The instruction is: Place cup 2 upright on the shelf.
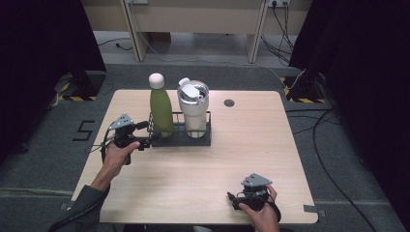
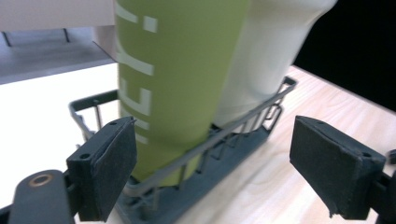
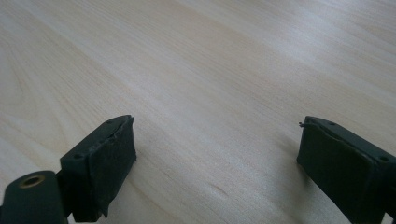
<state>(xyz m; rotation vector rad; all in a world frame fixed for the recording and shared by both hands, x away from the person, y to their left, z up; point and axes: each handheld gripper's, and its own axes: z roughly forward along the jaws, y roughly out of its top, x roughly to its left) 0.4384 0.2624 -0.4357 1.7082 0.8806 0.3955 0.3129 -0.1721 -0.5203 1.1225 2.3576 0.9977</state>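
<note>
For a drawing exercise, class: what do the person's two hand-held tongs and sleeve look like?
Each of the tongs, left and right, is a black device topped by a grey three-cornered plate, with a black cable looping from it. The jaws carry thick, black, block-shaped pads; one arm shows a brass-coloured ringed hole. The left forearm wears a dark grey sleeve.

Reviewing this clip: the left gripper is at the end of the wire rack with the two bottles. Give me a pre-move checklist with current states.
1. Left gripper open: ok.
2. Its jaws straddle the wire rack end without touching: ok.
3. Green bottle upright in the rack: ok.
4. White tumbler upright beside it, lid on: ok.
5. Right gripper open, apart from the rack, over bare table: ok.
6. Bottles firmly seated: cannot tell.
</note>
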